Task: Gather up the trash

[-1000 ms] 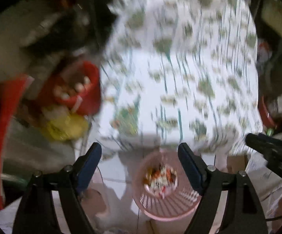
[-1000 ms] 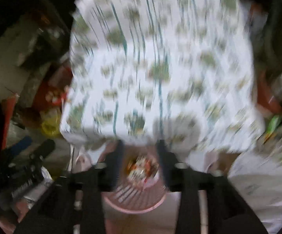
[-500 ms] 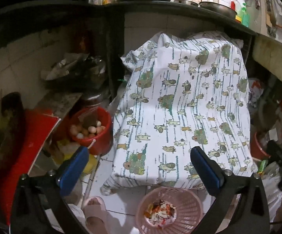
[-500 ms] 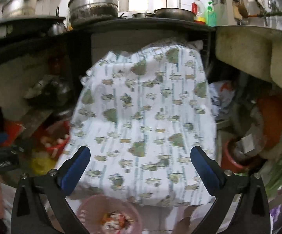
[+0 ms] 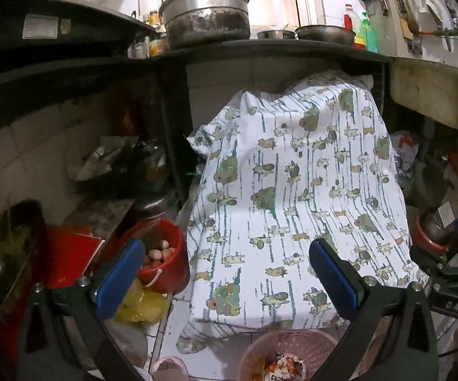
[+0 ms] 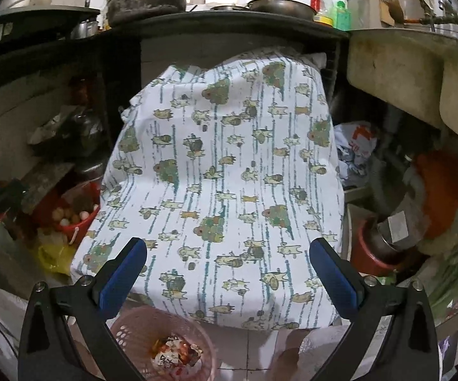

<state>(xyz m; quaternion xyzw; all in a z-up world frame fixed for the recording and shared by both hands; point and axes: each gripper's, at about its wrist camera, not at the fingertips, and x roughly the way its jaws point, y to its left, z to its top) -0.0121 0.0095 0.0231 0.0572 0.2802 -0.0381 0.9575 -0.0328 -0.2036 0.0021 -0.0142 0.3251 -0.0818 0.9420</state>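
A pink slotted basket (image 5: 295,349) stands on the tiled floor at the bottom of the left wrist view, with crumpled wrappers (image 5: 281,366) inside. It also shows in the right wrist view (image 6: 134,333), with the wrappers (image 6: 175,354) in it. My left gripper (image 5: 227,277) is open and empty, raised above the basket. My right gripper (image 6: 227,277) is open and empty, also above and behind the basket. The right gripper's black body (image 5: 451,289) shows at the right edge of the left wrist view.
A white cloth with green print (image 5: 292,197) covers a bulky object under the black counter (image 5: 260,50). A red bucket of eggs (image 5: 162,260) and a yellow bag (image 5: 140,304) sit left. A red bowl (image 6: 371,247), bags and a sink (image 6: 419,63) are right.
Both grippers have risen and tilted up from the basket; the view now takes in the counter and pots. The right gripper's fingers went from nearly closed to wide open.
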